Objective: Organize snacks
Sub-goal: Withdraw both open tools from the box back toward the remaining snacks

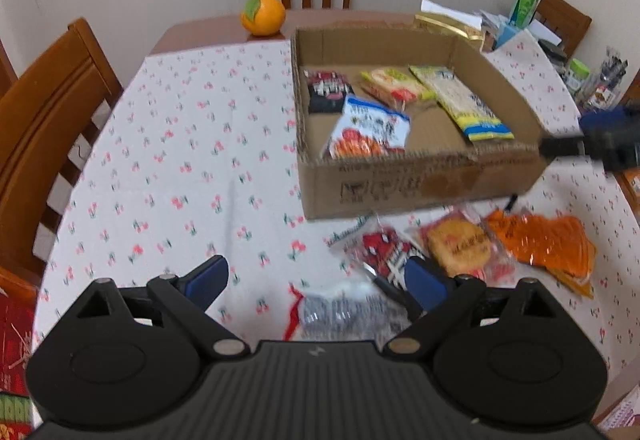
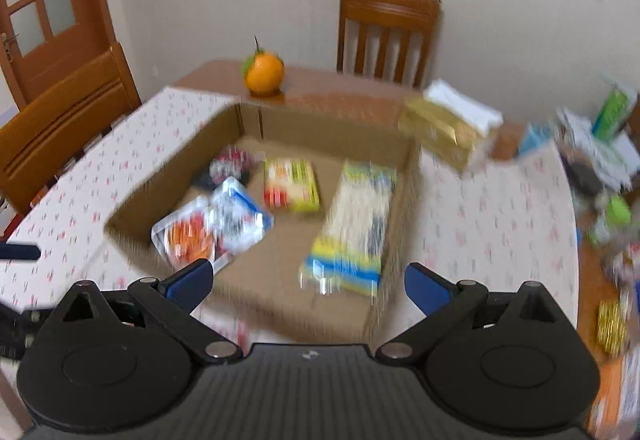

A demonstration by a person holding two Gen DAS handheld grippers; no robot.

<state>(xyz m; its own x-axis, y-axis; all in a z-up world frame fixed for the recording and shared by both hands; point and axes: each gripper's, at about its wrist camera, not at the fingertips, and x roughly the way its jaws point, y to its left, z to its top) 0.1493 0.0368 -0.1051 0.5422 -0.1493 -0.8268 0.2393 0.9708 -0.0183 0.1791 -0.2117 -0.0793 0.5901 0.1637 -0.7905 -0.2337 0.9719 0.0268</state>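
Four bright snack packets [image 2: 280, 186] lie flat in the box [image 2: 168, 176]. Right gripper [image 2: 308, 280] hangs above the box's near edge, jaws wide apart, empty.

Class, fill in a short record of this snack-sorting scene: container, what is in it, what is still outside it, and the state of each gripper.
container: cardboard box on the table
inside: four snack packets, among them a blue-and-white packet and a long yellow packet
outside: orange packet, red packet, grey-white packet
left gripper: open, empty
right gripper: open, empty, over the box
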